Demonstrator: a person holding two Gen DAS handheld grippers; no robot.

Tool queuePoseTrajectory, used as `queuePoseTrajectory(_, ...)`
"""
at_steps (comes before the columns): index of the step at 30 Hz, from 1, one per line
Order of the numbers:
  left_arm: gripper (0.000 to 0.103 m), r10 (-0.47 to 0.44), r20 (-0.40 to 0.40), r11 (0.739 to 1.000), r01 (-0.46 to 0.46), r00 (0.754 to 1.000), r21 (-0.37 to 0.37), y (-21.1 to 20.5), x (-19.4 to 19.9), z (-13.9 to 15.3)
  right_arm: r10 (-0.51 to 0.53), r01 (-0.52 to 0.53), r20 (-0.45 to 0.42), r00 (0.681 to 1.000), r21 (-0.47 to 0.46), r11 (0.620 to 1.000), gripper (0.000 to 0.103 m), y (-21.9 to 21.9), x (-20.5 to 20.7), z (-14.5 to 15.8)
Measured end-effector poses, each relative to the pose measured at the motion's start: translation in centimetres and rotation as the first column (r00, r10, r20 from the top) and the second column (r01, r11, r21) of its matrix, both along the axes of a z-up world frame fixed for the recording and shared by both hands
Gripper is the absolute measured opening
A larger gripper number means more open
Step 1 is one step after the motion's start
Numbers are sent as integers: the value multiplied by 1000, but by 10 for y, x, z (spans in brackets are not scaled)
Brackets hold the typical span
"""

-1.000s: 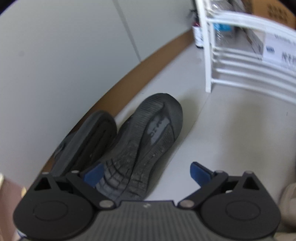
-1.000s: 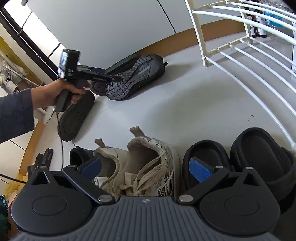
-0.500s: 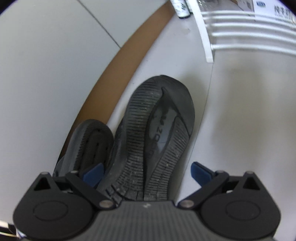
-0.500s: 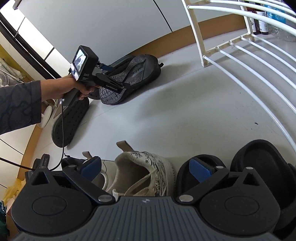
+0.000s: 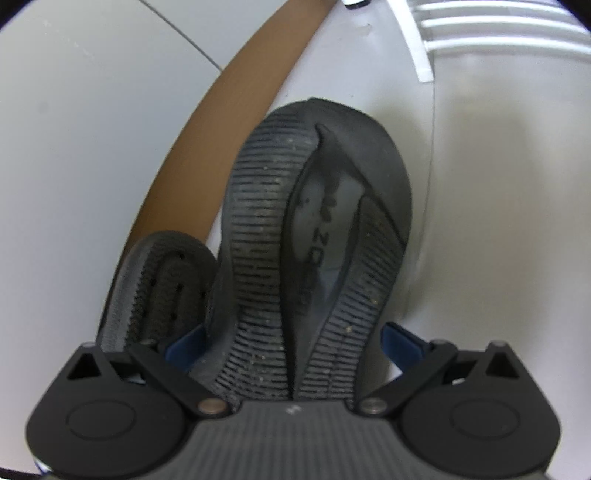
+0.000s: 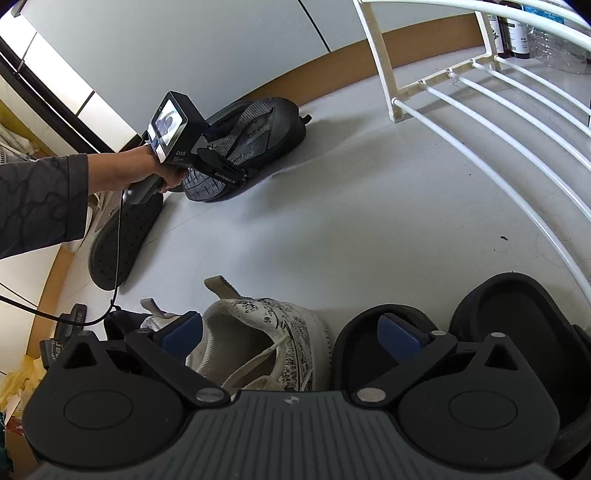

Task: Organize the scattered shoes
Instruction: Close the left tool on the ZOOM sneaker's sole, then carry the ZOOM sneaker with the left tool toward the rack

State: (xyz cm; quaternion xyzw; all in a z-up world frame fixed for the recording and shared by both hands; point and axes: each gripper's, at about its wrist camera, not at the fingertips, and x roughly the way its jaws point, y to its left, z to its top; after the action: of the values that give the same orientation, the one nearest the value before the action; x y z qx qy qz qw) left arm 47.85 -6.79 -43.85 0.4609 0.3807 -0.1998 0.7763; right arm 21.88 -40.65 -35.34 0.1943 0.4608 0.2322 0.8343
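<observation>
In the left wrist view, the left tongs (image 5: pixel 291 341) are held spread wide around the heel of a dark sneaker (image 5: pixel 314 251) lying sole-up on the grey floor (image 5: pixel 498 221); whether the blue pads (image 5: pixel 400 341) touch the sole cannot be told. At about 9 o'clock of that sneaker, a second dark shoe (image 5: pixel 162 288) is seen on its side against the brown skirting (image 5: pixel 236 103), touching the first. In the right wrist view, a hand (image 6: pixel 147 173) in a dark patterned sleeve (image 6: pixel 40 203) is seen at 10 o'clock gripping the left device, its tongs reaching onto the overturned sneaker near the wall. Just below the hand, a black insole (image 6: pixel 122 243) lies flat on the floor. The right tongs (image 6: pixel 291 334) are held wide and empty above a white printed sneaker (image 6: pixel 266 339), its heel toward the camera. At 3 o'clock of it, a pair of black slippers (image 6: pixel 517 325) stands side by side. At 1 o'clock, a white wire rack (image 6: pixel 480 96) is seen, with bottles (image 6: pixel 513 33) behind it.
</observation>
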Motion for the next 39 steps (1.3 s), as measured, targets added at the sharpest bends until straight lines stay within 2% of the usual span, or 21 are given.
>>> queuePoseTrajectory(3,99,1,-4,1000,-1,1000,10,3,6,-2,10,-10,5,1000,-19,1000,103,1,2,0)
queuePoseTrajectory(7,95,9,-38,999,-11,999,-35,11,12,3,-2,2,3,1000,-30,1000,103,1,4,-2)
queuePoseTrajectory(11,93,5,-35,999,-7,999,-52,16,8,8,6,-6,0,1000,-39,999,103,4,2,-3)
queuePoseTrajectory(17,92,37,-73,989,-47,997,-138,27,-3,20,13,-13,-1,1000,-45,999,103,6,-2,-2)
queuePoseTrajectory(30,89,64,-155,983,-89,986,-161,61,-62,46,47,-46,16,999,-50,998,103,5,-43,12)
queuePoseTrajectory(36,89,115,-155,976,-141,981,-165,99,-98,73,57,-54,71,996,-43,998,103,5,-54,29)
queuePoseTrajectory(39,89,163,-162,965,-191,973,-181,125,-117,90,56,-52,105,993,-38,998,103,8,-60,40)
